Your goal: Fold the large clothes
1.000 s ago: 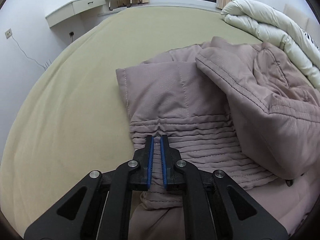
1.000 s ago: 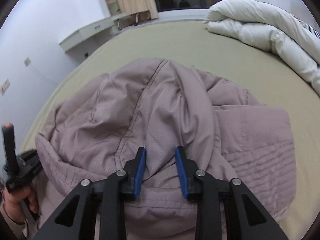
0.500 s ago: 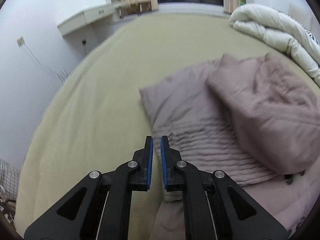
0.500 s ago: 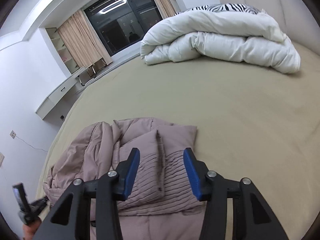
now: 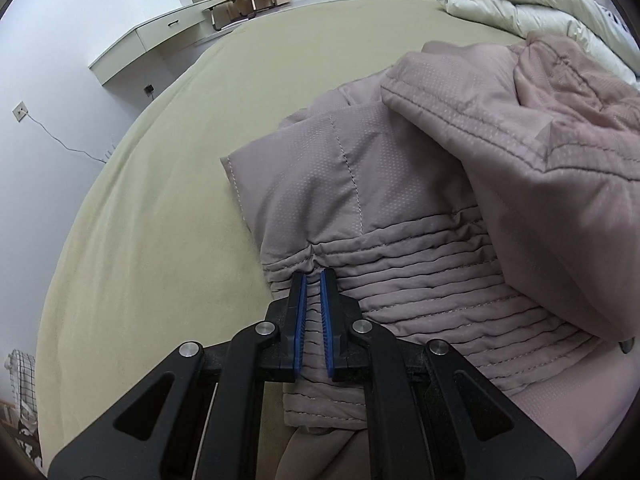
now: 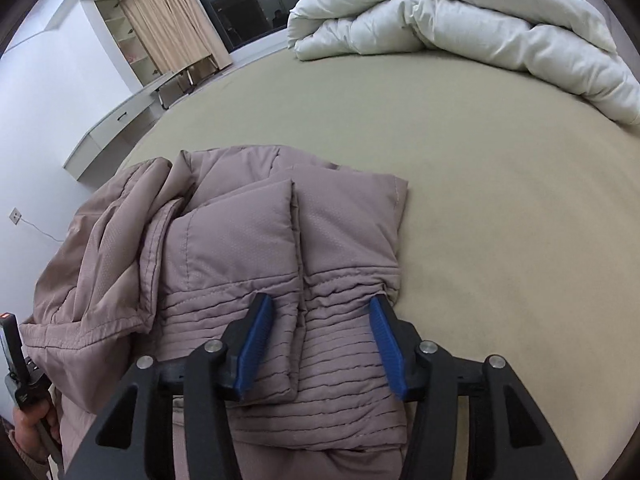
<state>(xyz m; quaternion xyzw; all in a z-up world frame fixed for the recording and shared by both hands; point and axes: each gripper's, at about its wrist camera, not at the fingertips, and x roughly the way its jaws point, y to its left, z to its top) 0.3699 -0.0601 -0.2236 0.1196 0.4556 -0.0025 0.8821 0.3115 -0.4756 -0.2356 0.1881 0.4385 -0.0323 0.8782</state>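
A mauve quilted jacket (image 5: 384,208) lies on the bed, its ribbed hem towards me and its hood bunched at the right of the left wrist view. It also shows in the right wrist view (image 6: 248,240), with two panels folded side by side and the hood piled at the left. My left gripper (image 5: 313,280) is nearly shut, its blue pads a narrow gap apart, over the ribbed hem; no cloth shows between them. My right gripper (image 6: 320,308) is open wide above the hem, straddling the seam between the two panels.
The bed has an olive sheet (image 6: 480,160). A rolled white duvet (image 6: 460,28) lies at the far side. A wall shelf (image 5: 152,40) and curtained window stand beyond the bed. The left hand and its handle (image 6: 16,364) show at the left edge.
The right gripper left the hood, swung to the hem side and opened wider over the folded panels. The left gripper pulled back briefly, then returned over the ribbed hem.
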